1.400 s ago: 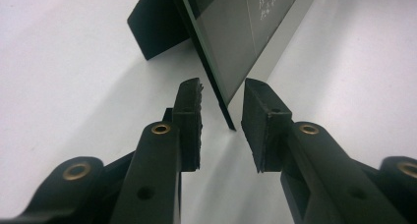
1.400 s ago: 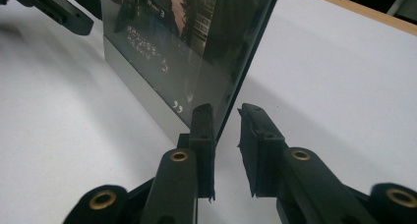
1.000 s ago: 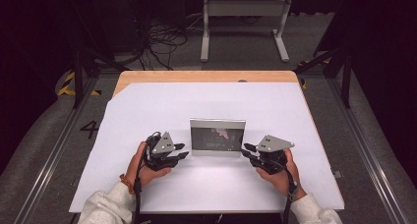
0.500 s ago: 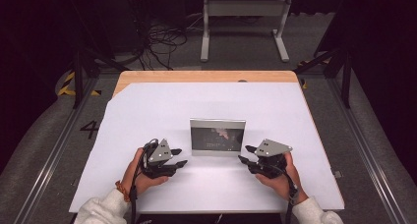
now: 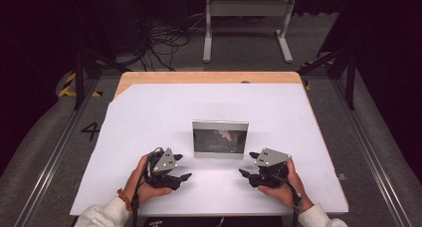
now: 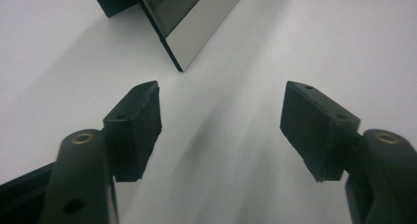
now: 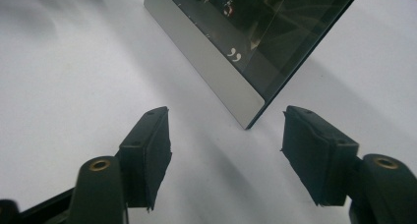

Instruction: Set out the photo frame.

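A silver-edged picture frame (image 5: pixel 220 139) with a dark glossy face stands upright in the middle of the white table cover (image 5: pixel 164 112). My left gripper (image 5: pixel 182 167) lies near the frame's lower left corner, a short way off and closer to the person. It is open, its jaws have just been opening, and nothing is between them. In the left gripper view the frame's corner (image 6: pixel 196 22) is beyond the open gripper (image 6: pixel 221 89). My right gripper (image 5: pixel 248 163) mirrors it at the frame's right, open and just opened, also empty. The frame's edge (image 7: pixel 211 52) stands ahead of that gripper (image 7: pixel 226 111).
The table's wooden far edge (image 5: pixel 209 77) shows beyond the white cover. On the floor behind it lie black cables (image 5: pixel 159 43) and a grey metal stand (image 5: pixel 246 18). Rails (image 5: pixel 45 162) run along both sides of the table.
Both grippers have drawn a little back from the frame's sides toward the near edge. Their jaws stand wider apart than before. The frame has not moved.
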Demonstrator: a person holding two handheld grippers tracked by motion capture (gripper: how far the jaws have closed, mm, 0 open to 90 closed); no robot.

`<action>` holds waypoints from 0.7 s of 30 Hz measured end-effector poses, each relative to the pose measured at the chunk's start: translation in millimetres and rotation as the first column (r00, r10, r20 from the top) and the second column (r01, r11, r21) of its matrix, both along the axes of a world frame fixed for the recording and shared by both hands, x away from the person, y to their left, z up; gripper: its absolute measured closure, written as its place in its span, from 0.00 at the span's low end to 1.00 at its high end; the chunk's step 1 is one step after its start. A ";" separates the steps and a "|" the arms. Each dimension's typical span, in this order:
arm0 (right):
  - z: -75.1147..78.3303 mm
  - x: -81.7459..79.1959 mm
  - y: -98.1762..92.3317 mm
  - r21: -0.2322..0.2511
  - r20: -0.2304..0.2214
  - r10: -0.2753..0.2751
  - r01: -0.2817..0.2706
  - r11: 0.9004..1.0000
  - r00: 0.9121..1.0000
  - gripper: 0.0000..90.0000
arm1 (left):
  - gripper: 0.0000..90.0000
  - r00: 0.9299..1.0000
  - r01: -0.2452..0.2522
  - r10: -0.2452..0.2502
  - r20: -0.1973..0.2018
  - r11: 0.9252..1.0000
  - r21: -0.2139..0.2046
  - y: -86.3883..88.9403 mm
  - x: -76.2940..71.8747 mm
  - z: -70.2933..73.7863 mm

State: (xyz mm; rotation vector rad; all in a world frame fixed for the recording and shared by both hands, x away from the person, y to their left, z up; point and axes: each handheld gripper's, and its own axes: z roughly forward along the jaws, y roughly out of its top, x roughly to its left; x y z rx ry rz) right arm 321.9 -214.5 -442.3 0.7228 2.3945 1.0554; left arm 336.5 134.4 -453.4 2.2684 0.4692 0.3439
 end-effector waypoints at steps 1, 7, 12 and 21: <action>0.0 0.0 0.0 0.000 0.000 0.000 0.000 1.000 1.000 0.36 | 0.32 1.000 0.001 -0.001 -0.003 1.000 0.000 -0.8 -1.1 -0.6; -1.7 -4.4 -3.2 -0.004 0.010 -0.005 0.005 1.000 1.000 0.23 | 0.22 1.000 0.022 -0.022 0.002 1.000 0.000 -3.7 -7.0 -1.9; -1.1 -8.8 -6.2 0.012 0.016 0.009 -0.009 1.000 1.000 0.13 | 0.14 1.000 0.022 -0.023 -0.006 0.998 -0.052 -2.5 -9.2 -1.5; -0.7 -9.7 -7.1 0.050 0.025 0.029 -0.030 0.998 0.999 0.10 | 0.07 0.999 0.035 -0.035 -0.007 0.998 -0.054 -4.6 -11.8 -6.0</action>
